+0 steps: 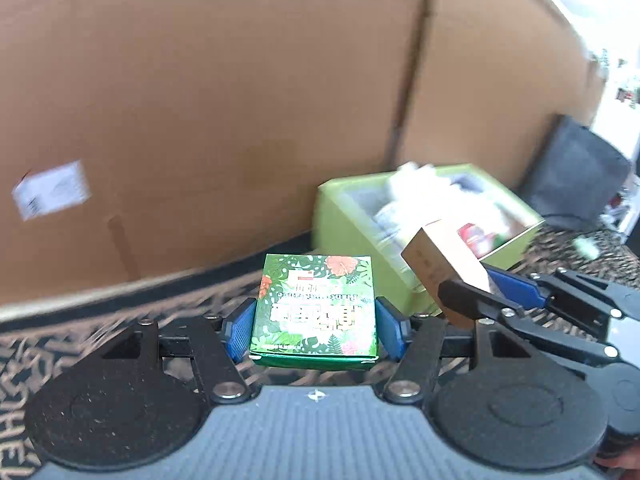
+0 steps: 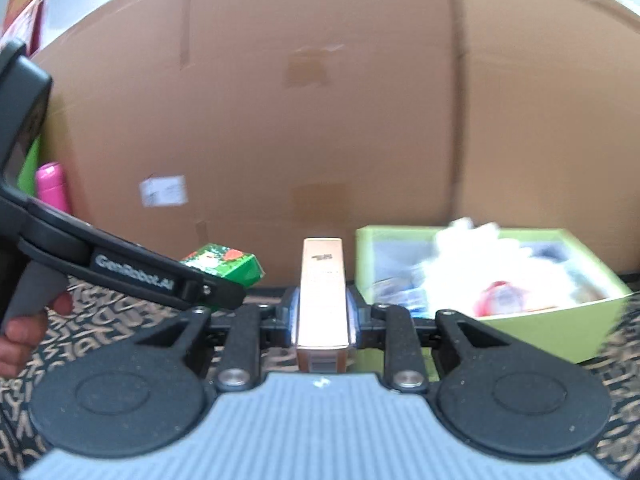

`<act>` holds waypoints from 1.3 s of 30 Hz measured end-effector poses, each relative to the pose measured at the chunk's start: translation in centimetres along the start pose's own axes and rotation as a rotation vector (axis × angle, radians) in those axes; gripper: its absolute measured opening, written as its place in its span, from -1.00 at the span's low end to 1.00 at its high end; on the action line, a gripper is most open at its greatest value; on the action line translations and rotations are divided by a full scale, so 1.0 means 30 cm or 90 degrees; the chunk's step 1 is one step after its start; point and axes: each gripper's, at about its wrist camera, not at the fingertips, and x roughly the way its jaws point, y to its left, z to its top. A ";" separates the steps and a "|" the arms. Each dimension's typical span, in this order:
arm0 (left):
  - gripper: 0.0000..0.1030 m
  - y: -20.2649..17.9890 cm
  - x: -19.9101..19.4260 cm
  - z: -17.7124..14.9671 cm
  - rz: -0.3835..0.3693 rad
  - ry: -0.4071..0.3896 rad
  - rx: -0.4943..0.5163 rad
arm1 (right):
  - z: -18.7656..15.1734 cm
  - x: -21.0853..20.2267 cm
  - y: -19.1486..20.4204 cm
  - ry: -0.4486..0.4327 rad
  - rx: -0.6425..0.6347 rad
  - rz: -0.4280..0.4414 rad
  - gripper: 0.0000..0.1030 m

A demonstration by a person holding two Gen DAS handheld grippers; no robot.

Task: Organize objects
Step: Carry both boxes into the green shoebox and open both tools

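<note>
My left gripper (image 1: pixel 316 322) is shut on a green floral box (image 1: pixel 314 310) and holds it above the patterned cloth. The same green box (image 2: pixel 224 262) shows at the left in the right wrist view, in the left gripper (image 2: pixel 218 286). My right gripper (image 2: pixel 322 314) is shut on a long copper-coloured box (image 2: pixel 322 300). In the left wrist view the right gripper (image 1: pixel 486 288) and its copper box (image 1: pixel 444 264) are close on the right. A light green open bin (image 2: pixel 520 320) with white and red items sits to the right, also seen in the left wrist view (image 1: pixel 344 220).
A big cardboard box (image 1: pixel 200 100) stands as a wall behind everything. A dark patterned cloth (image 1: pixel 48 344) covers the surface. A dark grey object (image 1: pixel 576 176) stands at the back right. A pink bottle (image 2: pixel 52 186) stands at the far left.
</note>
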 end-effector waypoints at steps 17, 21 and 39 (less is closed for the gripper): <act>0.27 -0.326 0.321 0.197 0.002 -0.033 0.006 | 0.086 0.123 -0.525 0.008 0.066 -0.168 -0.54; 0.45 -0.305 0.374 0.194 -0.004 -0.049 -0.027 | 0.061 0.168 -0.568 0.000 0.076 -0.155 -0.53; 0.89 -0.233 0.106 -0.049 0.036 -0.070 -0.060 | -0.075 -0.176 -0.482 -0.017 0.087 -0.156 1.00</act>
